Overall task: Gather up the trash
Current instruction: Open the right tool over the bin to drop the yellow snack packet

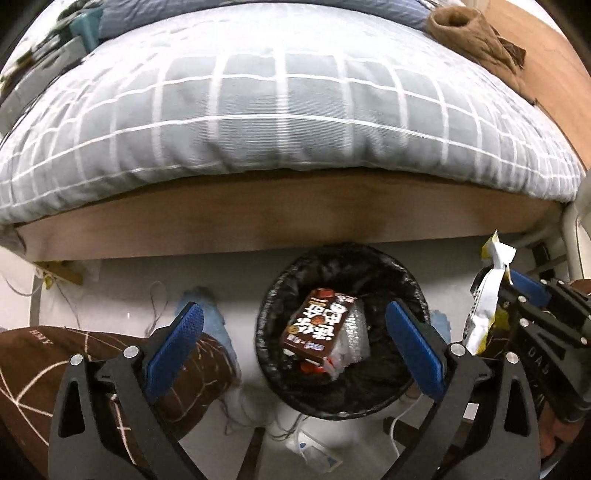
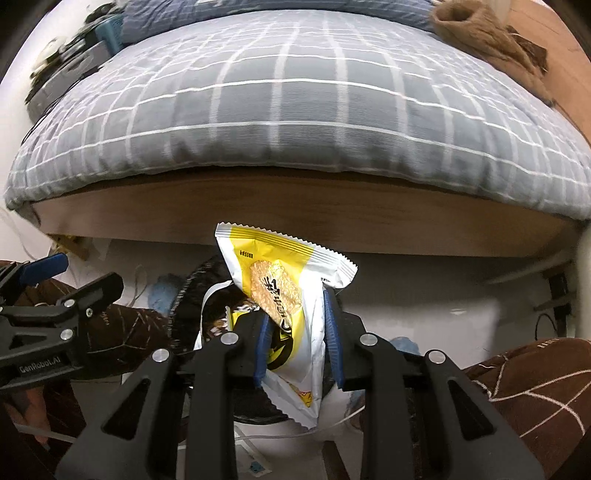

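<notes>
A wooden bed frame (image 1: 258,218) is seen across the view, topped by a grey checked duvet (image 1: 288,110). Below the frame, pale floor (image 1: 122,284) is lit brightly; a brown cloth (image 1: 472,33) is bunched above the duvet.

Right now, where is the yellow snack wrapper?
The yellow snack wrapper is clamped in the right tool, centre of the right wrist view. It hangs in front of the bed frame, just right of the black trash bin.
</notes>
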{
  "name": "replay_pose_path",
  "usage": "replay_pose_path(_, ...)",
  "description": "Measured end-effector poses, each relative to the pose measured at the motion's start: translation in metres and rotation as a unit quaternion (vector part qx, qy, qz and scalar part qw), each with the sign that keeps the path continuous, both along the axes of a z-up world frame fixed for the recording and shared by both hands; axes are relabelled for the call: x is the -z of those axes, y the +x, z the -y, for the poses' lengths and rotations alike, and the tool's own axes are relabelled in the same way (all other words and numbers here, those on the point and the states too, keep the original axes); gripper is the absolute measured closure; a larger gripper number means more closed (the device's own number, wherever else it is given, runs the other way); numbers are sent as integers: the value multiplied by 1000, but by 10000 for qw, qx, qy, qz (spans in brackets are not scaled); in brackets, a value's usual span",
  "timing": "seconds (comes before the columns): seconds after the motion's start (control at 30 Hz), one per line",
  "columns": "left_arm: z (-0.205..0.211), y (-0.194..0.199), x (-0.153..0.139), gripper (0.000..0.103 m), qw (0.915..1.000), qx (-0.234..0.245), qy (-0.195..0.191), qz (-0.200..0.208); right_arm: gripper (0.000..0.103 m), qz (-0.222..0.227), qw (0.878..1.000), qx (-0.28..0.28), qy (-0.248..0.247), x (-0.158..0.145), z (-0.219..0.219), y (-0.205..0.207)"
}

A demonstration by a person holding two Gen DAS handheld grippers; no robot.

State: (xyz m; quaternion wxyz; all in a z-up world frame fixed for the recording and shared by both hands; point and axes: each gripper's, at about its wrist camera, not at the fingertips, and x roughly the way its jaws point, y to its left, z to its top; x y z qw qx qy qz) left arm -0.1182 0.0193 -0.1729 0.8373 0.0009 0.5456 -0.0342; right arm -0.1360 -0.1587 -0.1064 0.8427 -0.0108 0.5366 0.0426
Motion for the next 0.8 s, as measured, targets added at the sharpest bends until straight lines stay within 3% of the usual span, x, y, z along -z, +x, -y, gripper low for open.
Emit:
replay_pose_path(0.17,-28,-1,0,6,9998,-215,-10,-22,75,-180,9996,-229,40,12,-25,10)
replay_pose_path(0.37,-41,1,1,6,9994,-327,-64,-33,65,-224,9992,-316,42,19,-38,15)
replay_pose_path(0.8,-44,1,-4,6,9990,-427,-117,44,28,-18,9998,-185,-40,12,-22,19)
